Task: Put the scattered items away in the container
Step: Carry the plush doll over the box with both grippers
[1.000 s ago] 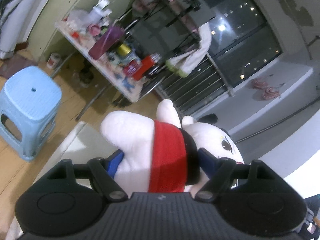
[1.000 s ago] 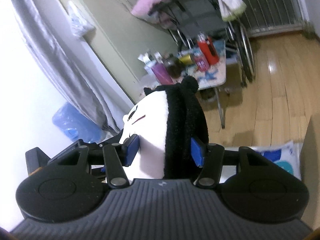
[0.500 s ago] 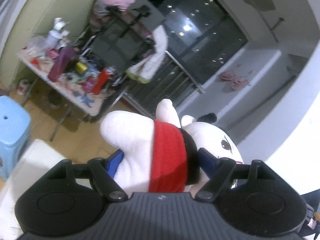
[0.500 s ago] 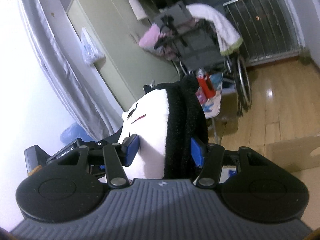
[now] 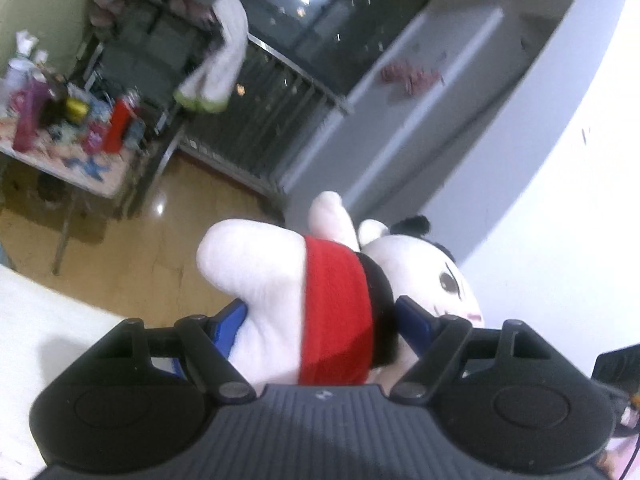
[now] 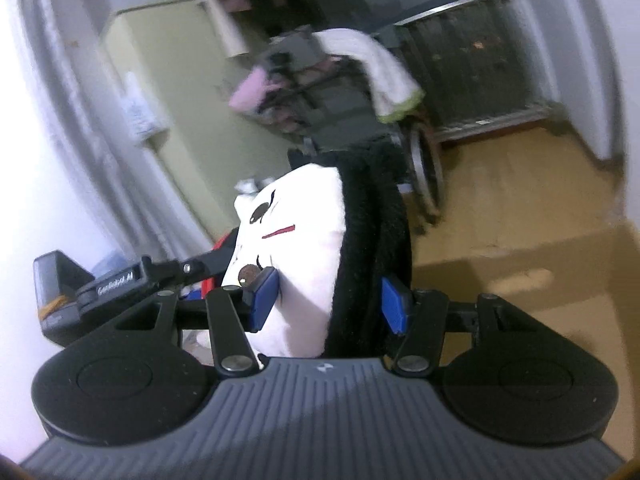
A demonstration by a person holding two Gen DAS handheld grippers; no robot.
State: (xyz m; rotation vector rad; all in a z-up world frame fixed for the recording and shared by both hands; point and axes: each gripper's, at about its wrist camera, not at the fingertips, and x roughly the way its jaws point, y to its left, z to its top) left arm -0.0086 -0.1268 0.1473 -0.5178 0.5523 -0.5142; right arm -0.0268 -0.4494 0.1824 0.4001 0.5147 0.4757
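White plush fills our left wrist view: the left gripper (image 5: pixel 320 320) has its jaws clenched on the doll (image 5: pixel 332 280) at its red waistband, head off to the right. In the right wrist view, our right gripper (image 6: pixel 328 300) clamps the head, with the cardboard box (image 6: pixel 520 264) low right. Since earlier frames, both grips are unchanged, the blue stool gone, the box nearer.

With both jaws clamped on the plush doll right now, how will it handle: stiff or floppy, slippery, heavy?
Probably soft: the plush doll dents where the left gripper squeezes its red band. Likely floppy: its head needs the right gripper too, so an unheld end would likely sag. Fuzzy fabric on the blue pads suggests little slip. It is probably light for its bulk.
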